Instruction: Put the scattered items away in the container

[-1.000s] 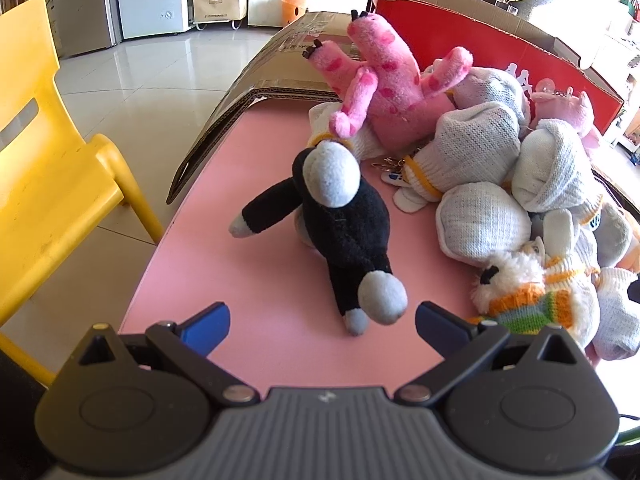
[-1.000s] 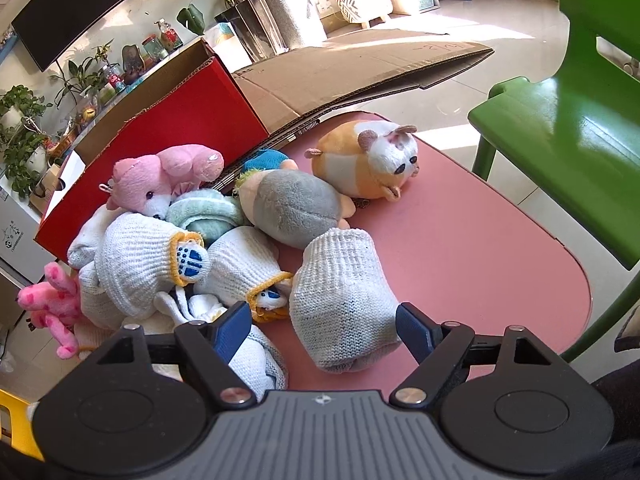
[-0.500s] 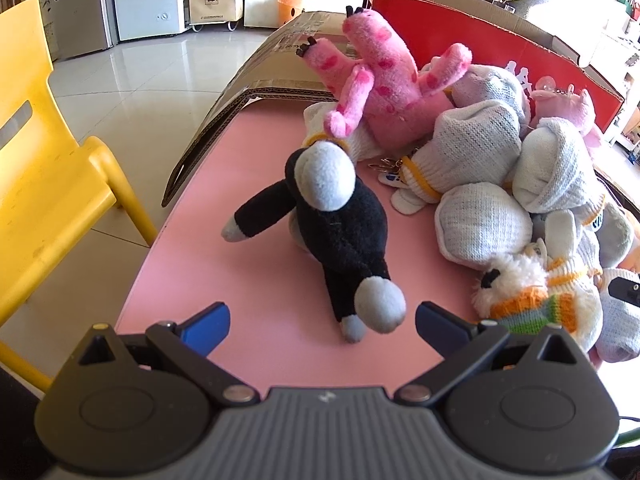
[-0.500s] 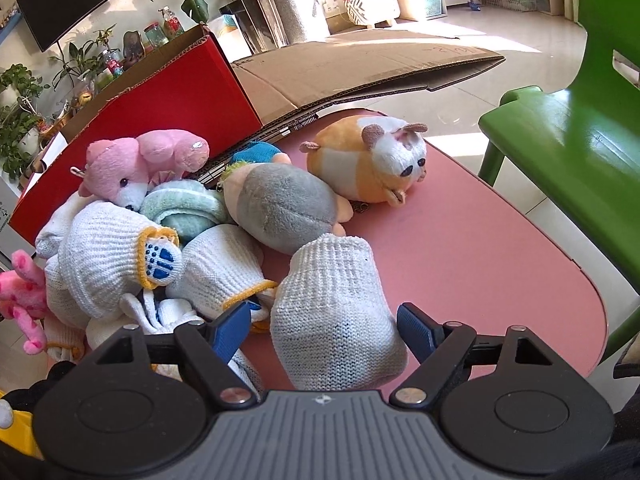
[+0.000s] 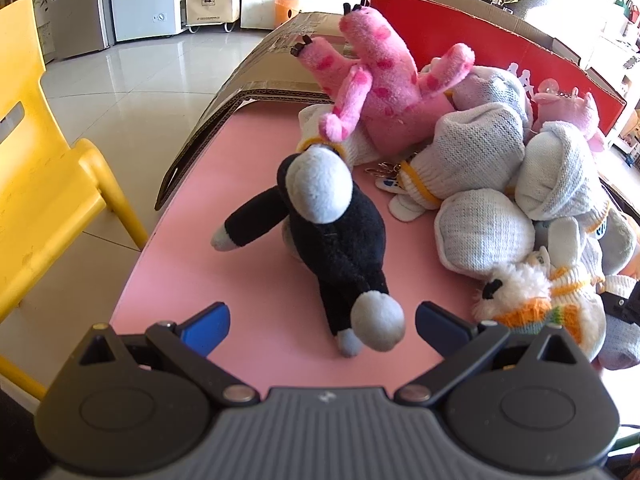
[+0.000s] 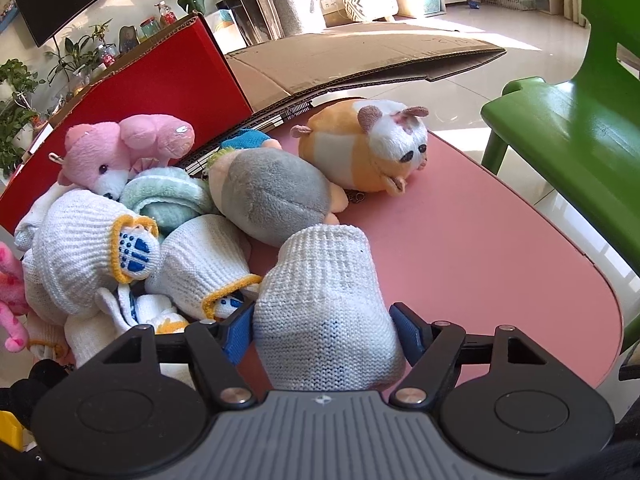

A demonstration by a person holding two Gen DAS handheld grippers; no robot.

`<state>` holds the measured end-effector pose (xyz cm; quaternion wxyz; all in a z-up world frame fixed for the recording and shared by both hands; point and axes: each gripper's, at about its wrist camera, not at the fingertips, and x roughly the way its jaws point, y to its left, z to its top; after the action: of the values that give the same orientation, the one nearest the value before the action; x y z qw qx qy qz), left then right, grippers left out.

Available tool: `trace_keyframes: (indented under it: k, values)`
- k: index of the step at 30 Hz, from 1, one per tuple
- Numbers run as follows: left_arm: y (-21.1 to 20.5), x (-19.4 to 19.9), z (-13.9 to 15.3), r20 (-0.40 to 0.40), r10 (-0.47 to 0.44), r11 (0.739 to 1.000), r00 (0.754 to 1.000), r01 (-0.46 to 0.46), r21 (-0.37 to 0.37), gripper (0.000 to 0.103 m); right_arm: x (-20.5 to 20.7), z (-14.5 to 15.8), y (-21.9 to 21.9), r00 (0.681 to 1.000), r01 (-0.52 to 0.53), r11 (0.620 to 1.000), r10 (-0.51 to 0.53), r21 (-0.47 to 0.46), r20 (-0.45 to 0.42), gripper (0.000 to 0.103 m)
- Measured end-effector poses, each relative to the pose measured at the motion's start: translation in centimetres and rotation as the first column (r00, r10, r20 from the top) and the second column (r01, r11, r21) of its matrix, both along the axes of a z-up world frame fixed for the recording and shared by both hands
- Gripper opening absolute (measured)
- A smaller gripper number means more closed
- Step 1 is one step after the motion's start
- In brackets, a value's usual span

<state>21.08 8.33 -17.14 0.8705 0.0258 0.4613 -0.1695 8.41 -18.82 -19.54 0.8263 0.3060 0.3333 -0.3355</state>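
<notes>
A pile of plush toys and white knitted bundles lies on a pink table in front of a red cardboard box, which also shows in the right wrist view. My left gripper is open, its jaws on either side of the foot of a black and grey plush. A spotted pink plush lies behind it. My right gripper has its blue pads against both sides of a white knitted bundle. An orange hamster plush and a grey plush lie further back.
A yellow chair stands left of the table and a green chair stands to its right. The box's flaps fold out flat over the table's far edge. A pink pig plush leans on the box.
My right gripper has moved forward over the white knitted bundle and narrowed until its pads touch it. My left gripper has edged towards the black plush's foot and stays open.
</notes>
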Motion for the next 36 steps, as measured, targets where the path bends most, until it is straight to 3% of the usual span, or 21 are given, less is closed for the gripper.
trace_keyframes:
  k: [7,14,25,36]
  values:
    - [0.2,0.0,0.0,0.005,0.01,1.0,1.0,-0.01,0.007,0.103,-1.1,0.3,-0.1,0.999,0.035,0.998,-0.035,0.051,0.007,0.068]
    - [0.7,-0.3,0.3,0.008,0.009,1.0,1.0,-0.009,-0.01,0.103,-2.1,0.9,1.2,0.996,0.058,0.997,-0.054,0.059,-0.066,0.069]
    - [0.8,1.4,0.8,-0.016,0.037,0.989,0.999,-0.039,-0.143,0.103,-2.2,0.5,1.0,0.995,0.089,0.993,-0.085,0.077,-0.057,0.07]
    - [-0.9,3.9,-0.8,-0.028,0.097,0.988,0.995,-0.099,-0.114,0.103,-2.0,0.5,1.0,0.993,0.106,0.991,-0.103,0.079,-0.052,0.07]
